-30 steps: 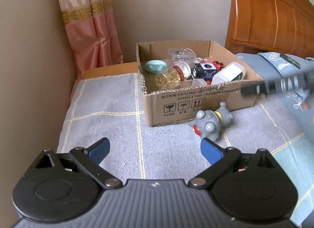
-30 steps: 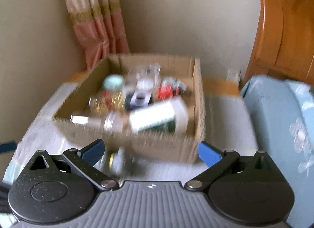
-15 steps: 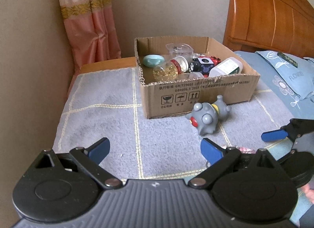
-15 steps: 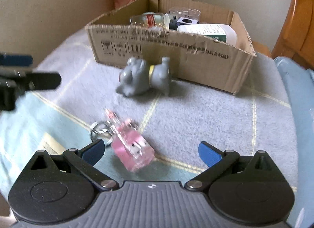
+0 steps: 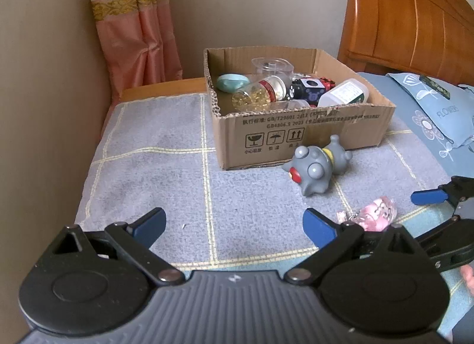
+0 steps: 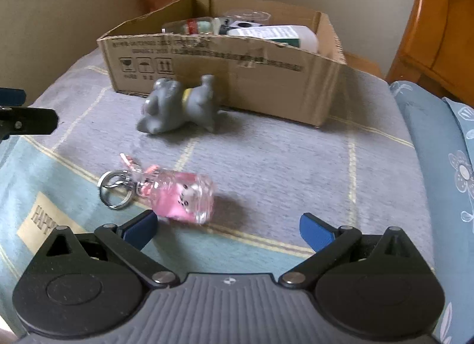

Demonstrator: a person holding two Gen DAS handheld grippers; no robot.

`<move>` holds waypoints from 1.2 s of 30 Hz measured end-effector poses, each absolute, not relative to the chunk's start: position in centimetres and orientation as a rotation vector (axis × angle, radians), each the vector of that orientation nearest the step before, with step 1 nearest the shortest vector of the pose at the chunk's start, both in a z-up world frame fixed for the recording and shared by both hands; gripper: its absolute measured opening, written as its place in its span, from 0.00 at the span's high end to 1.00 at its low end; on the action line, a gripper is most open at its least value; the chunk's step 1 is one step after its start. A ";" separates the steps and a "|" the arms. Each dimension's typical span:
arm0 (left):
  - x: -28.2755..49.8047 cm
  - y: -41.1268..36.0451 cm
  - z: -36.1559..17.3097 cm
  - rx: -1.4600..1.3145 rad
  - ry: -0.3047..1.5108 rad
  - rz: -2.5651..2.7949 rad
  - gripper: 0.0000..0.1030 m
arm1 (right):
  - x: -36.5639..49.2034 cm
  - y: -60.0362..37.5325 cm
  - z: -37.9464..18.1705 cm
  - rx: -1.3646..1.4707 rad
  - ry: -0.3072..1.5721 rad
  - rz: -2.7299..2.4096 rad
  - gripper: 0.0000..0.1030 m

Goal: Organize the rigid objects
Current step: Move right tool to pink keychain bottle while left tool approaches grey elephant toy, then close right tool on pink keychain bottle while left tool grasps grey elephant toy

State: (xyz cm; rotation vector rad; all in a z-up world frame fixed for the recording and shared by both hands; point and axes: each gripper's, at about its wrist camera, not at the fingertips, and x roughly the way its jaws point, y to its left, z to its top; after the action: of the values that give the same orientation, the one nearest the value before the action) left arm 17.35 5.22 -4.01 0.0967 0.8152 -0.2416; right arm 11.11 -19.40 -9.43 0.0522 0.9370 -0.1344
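A cardboard box [image 5: 299, 136] [image 6: 225, 77] holds several small items: bottles, a cube, a clear jar. A grey toy figure [image 5: 317, 166] [image 6: 177, 107] lies on its side on the grey blanket, just in front of the box. A pink clear keychain charm with a metal ring [image 6: 177, 193] [image 5: 376, 216] lies nearer. My right gripper [image 6: 228, 225] is open and empty, low over the blanket, with the charm just ahead of its left finger. My left gripper [image 5: 234, 222] is open and empty, over bare blanket left of the toy.
A wall and pink curtain [image 5: 133, 24] stand at the left and back. A wooden headboard [image 5: 414, 18] and a blue flowered pillow [image 5: 438, 116] lie at the right. The blanket's left edge [image 5: 89, 184] drops off beside the wall.
My right gripper has come down from above the box to the blanket and closed in on the pink charm. My left gripper has drawn back slightly.
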 end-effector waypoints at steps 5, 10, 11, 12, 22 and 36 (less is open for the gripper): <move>17.3 5.3 -4.0 0.090 0.816 -0.251 0.04 | 10.6 -19.2 -9.1 0.075 0.955 -0.116 0.00; 17.5 4.9 -4.0 0.096 0.812 -0.269 0.04 | 11.9 -17.4 -9.7 0.059 0.901 -0.073 0.00; 17.5 4.8 -4.1 0.096 0.811 -0.274 0.04 | 12.3 -17.4 -9.9 0.059 0.891 -0.081 0.00; 17.6 4.6 -4.1 0.096 0.808 -0.280 0.04 | 12.5 -17.4 -10.0 0.052 0.875 -0.090 0.00; 20.0 1.3 -5.1 0.114 0.777 -0.332 0.04 | 12.7 -20.2 -10.9 0.053 0.805 -0.162 0.00; 23.4 -6.2 -8.5 0.158 0.733 -0.291 0.04 | 12.1 -20.6 -11.1 0.033 0.766 -0.114 0.00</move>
State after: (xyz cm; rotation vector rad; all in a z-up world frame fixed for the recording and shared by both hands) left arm 23.40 -6.18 -8.51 0.1580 0.7327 -0.2907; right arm 12.08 -20.64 -11.06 0.0330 0.7664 -0.1142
